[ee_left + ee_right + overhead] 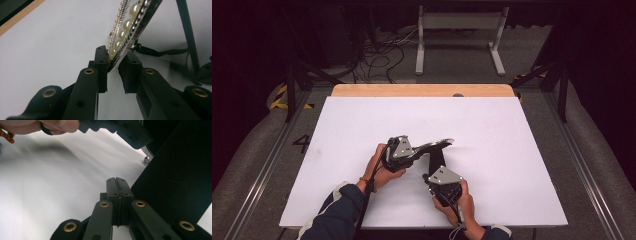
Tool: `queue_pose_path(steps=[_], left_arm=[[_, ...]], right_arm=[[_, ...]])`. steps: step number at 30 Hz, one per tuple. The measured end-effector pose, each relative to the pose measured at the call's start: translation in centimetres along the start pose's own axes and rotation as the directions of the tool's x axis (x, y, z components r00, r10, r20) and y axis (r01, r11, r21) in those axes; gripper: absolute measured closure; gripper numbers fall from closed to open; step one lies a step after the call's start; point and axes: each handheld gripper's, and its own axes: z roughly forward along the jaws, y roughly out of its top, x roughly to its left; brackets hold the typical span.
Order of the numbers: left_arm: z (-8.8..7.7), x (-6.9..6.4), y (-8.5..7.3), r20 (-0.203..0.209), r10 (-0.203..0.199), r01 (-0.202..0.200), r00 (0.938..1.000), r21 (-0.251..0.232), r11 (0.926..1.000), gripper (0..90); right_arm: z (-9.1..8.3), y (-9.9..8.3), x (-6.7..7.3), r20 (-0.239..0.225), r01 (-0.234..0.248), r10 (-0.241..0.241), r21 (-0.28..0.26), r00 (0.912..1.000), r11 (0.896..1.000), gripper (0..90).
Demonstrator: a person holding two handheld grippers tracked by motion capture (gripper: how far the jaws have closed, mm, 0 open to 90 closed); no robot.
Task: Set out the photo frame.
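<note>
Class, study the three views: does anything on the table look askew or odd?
Yes: the pearl-rimmed piece stands tilted off the white table, its edge between the left gripper pads. A thin wire-like thing shows in the shut right gripper.

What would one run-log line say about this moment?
left gripper: shut on pearl-trimmed piece | right gripper: shut, nothing visibly held | surface: white table

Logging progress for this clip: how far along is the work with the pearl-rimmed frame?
Done: the left gripper has its jaws clamped on the edge of the pearl-rimmed frame, holding it tilted above the table. In hand: the right gripper, jaws shut, sits beside the frame's black back panel. Left, probably: standing the frame upright on the table and letting go.
</note>
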Motion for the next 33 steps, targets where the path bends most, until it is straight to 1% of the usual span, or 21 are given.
queue_pose_path(steps=[3,5,6,8,9,12,14,16,18,19,21,24,26,29,33], left_arm=[[0.0,0.0,0.0,0.004,-0.01,0.01,0.9999,-0.001,0.9999,77.2],[-0.2,0.1,0.0,0.014,-0.033,0.033,0.9994,-0.015,0.9994,76.2],[-0.4,0.1,0.0,0.02,-0.046,0.046,0.9988,-0.035,0.9983,75.0],[-0.9,0.2,0.2,0.027,-0.056,0.057,0.9981,-0.071,0.9958,71.6],[-0.9,0.1,0.2,0.027,-0.049,0.051,0.9984,-0.071,0.9962,70.7],[-1.2,0.0,0.3,0.033,-0.048,0.051,0.9983,-0.09,0.9946,70.1],[-1.2,-0.1,0.3,0.034,-0.048,0.051,0.9983,-0.09,0.9947,69.3],[-1.0,0.0,0.2,0.032,-0.052,0.054,0.9981,-0.079,0.9954,69.8],[-0.8,0.1,0.1,0.032,-0.05,0.052,0.9982,-0.067,0.9964,71.6],[-0.7,0.1,0.1,0.03,-0.052,0.054,0.9982,-0.064,0.9965,73.4],[-0.6,0.2,0.0,0.029,-0.051,0.053,0.9982,-0.056,0.997,74.4],[-0.4,0.5,-0.3,0.052,-0.08,0.083,0.9954,-0.064,0.9945,74.2],[-0.3,0.5,-0.4,0.06,-0.089,0.092,0.9943,-0.064,0.9937,74.3],[-0.3,0.4,-0.3,0.05,-0.075,0.078,0.9959,-0.058,0.9952,74.8],[-0.4,0.3,-0.3,0.055,-0.066,0.069,0.9963,-0.051,0.9963,74.7]], right_arm=[[0.0,0.0,-0.1,-0.003,-0.002,0.002,0.001,1.0,1.0,90.0],[0.0,0.0,-0.1,-0.005,-0.003,0.003,0.0,1.0,1.0,90.0],[-0.1,0.0,-0.1,-0.004,-0.003,0.003,-0.002,1.0,1.0,90.0],[-0.1,0.1,0.0,0.003,0.013,-0.013,-0.006,0.9999,1.0,90.0],[-0.1,0.1,0.1,-0.004,0.017,-0.017,-0.009,0.9998,1.0,90.0],[0.1,0.1,0.1,-0.016,0.014,-0.014,-0.007,0.9998,1.0,90.0],[0.3,0.1,0.1,-0.022,0.01,-0.01,-0.002,0.9997,1.0,90.0],[0.6,0.0,0.2,-0.023,0.012,-0.012,0.0,0.9997,1.0,90.0],[0.7,-0.1,0.1,-0.013,0.003,-0.003,0.009,0.9999,1.0,90.0],[0.8,-0.1,0.0,-0.023,-0.017,0.017,0.012,0.9996,1.0,90.0],[0.8,-0.1,0.0,-0.02,-0.018,0.018,0.017,0.9996,1.0,90.0],[0.8,-0.2,0.0,-0.012,-0.019,0.02,0.021,0.9997,1.0,90.0],[0.8,-0.2,-0.1,-0.013,-0.029,0.029,0.022,0.9995,0.999,90.0],[0.8,-0.3,-0.3,-0.015,-0.038,0.038,0.022,0.9992,0.999,90.0],[0.7,-0.4,-0.6,-0.019,-0.051,0.052,0.028,0.9985,0.998,90.0]])
